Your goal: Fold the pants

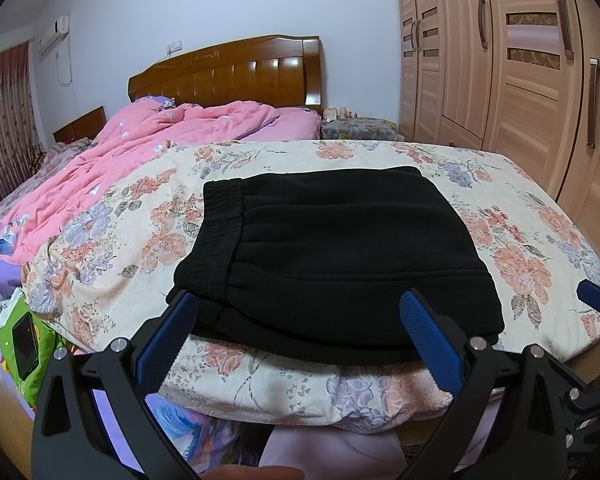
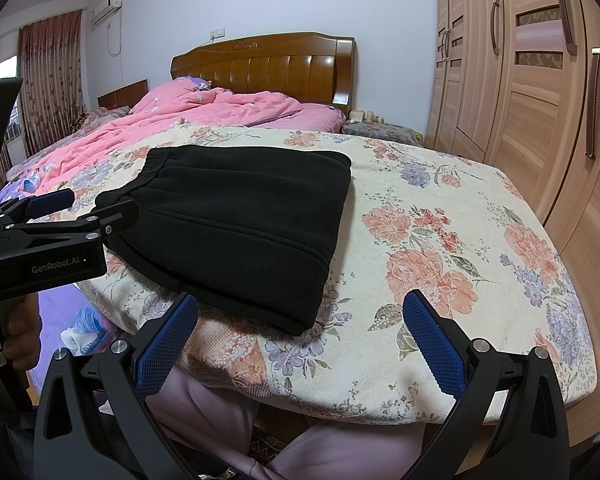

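Note:
The black pants (image 1: 332,248) lie folded into a compact rectangle on the floral bedspread (image 1: 120,220), waistband to the left. They also show in the right wrist view (image 2: 240,216). My left gripper (image 1: 298,312) is open and empty, its blue pads just in front of the near edge of the pants. It also shows from the side in the right wrist view (image 2: 96,204), at the left corner of the pants. My right gripper (image 2: 300,312) is open and empty, in front of the near right corner of the pants, above the bed's edge.
A crumpled pink quilt (image 1: 140,140) lies on the bed's far left before a wooden headboard (image 1: 236,72). Wooden wardrobe doors (image 1: 520,60) stand along the right. A small nightstand (image 1: 360,128) with bottles sits between. My legs in pink trousers (image 2: 300,440) are below the bed's edge.

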`<state>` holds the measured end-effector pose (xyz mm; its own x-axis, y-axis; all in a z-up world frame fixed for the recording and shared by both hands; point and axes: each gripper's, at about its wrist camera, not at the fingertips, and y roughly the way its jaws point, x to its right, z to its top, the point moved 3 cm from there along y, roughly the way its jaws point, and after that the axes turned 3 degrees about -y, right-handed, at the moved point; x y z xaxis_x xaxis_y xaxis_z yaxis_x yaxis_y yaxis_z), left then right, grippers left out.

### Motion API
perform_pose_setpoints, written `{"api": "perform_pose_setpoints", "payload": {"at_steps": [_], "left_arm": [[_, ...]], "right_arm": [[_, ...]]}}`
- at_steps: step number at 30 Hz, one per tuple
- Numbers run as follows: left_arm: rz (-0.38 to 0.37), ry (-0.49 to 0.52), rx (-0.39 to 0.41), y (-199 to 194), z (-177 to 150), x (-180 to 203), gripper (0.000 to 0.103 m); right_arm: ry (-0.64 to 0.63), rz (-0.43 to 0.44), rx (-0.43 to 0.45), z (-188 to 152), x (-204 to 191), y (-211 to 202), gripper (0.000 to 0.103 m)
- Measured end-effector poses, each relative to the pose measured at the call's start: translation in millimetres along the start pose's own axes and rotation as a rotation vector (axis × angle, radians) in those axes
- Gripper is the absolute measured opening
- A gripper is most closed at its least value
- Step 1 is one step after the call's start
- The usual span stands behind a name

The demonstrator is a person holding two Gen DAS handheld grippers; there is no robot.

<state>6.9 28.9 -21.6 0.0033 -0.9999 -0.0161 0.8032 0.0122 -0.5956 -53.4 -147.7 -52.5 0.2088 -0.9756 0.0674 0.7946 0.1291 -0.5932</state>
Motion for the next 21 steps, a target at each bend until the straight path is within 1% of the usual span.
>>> {"api": "perform_pose_setpoints", "payload": {"at_steps": [8, 11, 17, 21], "left_arm": [[-0.002, 0.006, 0.001, -0.4, 0.3, -0.1, 0.102], [0.016, 0.008, 0.011, -1.3, 0.9, 0.3, 0.102], [-0.003, 0.011, 0.003, 0.3, 0.5, -0.1, 0.102], [-0.003, 0.012, 0.003, 0.2, 0.0, -0.5, 0.102]], "right_arm": [[0.001, 0.001, 0.000, 0.1, 0.2, 0.0, 0.099], [0.001, 0.001, -0.001, 0.0, 0.2, 0.2, 0.099], [0.002, 0.000, 0.000, -0.7, -0.4, 0.3, 0.099], [0.002, 0.000, 0.000, -0.6, -0.4, 0.2, 0.099]]}}
